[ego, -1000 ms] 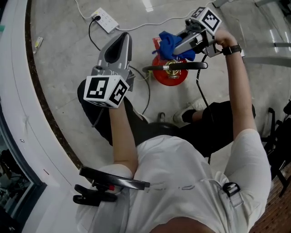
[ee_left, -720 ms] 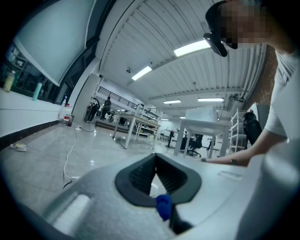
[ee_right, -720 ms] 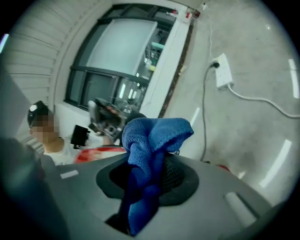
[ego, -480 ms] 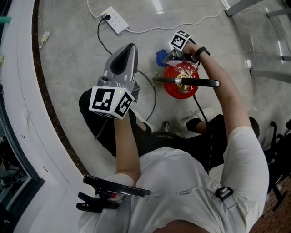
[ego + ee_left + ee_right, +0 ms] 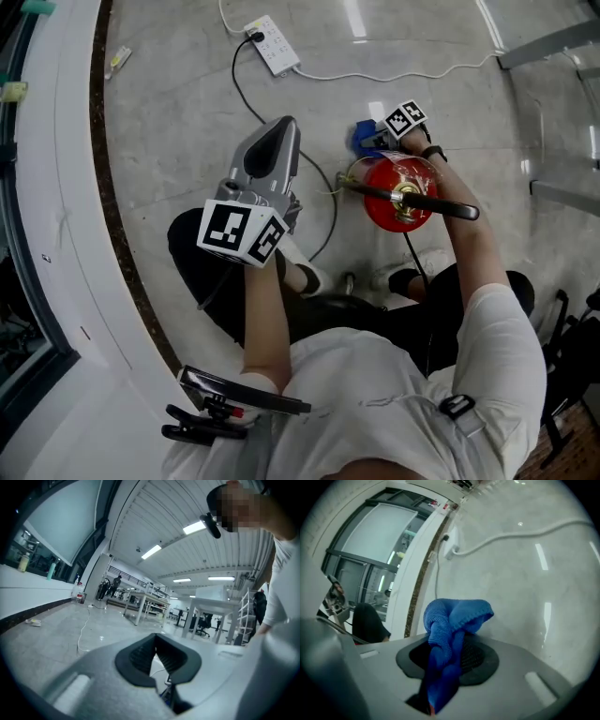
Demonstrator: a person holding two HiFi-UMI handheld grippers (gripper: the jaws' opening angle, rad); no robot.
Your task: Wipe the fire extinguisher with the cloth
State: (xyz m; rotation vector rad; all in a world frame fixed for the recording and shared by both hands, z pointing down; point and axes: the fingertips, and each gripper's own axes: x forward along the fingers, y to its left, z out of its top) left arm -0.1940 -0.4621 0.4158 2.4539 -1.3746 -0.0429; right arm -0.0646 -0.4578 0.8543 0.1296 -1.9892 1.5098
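The red fire extinguisher [image 5: 396, 195] stands on the floor, seen from above, with its black lever [image 5: 417, 200] across the top. My right gripper [image 5: 377, 142] is low at the extinguisher's far side, shut on the blue cloth [image 5: 364, 137]. In the right gripper view the cloth [image 5: 457, 618] bunches out from between the jaws of that gripper [image 5: 445, 660]. My left gripper [image 5: 272, 150] hovers to the left of the extinguisher, apart from it. In its own view the left gripper [image 5: 157, 660] is shut with nothing held.
A white power strip [image 5: 276, 45] and a white cable [image 5: 403, 73] lie on the floor beyond the extinguisher. A black cable [image 5: 328, 202] loops past my left gripper. A curved white ledge [image 5: 56, 234] runs down the left. Metal frame legs [image 5: 553, 42] stand at upper right.
My right gripper has carried the cloth from above the extinguisher's top down to its far side. The left gripper has stayed about where it was.
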